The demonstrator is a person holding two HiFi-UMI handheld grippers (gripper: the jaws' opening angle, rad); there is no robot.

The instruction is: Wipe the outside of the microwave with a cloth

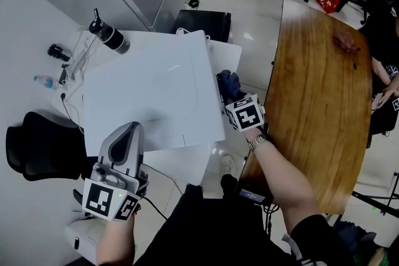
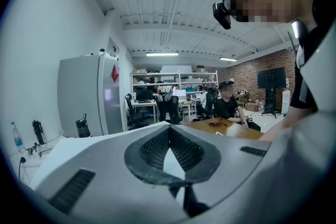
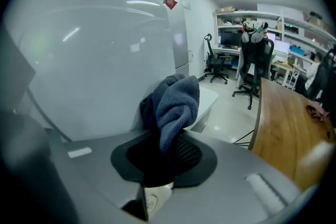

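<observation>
- Cloth (image 3: pixel 176 105): looks soft, light and limp. It is best held by a bunched end, as the right gripper (image 3: pixel 167 157) clamps it beside the microwave (image 3: pixel 79 60).
- Left gripper (image 2: pixel 169 150): jaws together, empty.

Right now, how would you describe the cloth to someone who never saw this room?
Find the big white microwave in the middle of the head view. At its right side, the right tool holds a bunched cloth. It is the only soft, dark blue thing there.
</observation>
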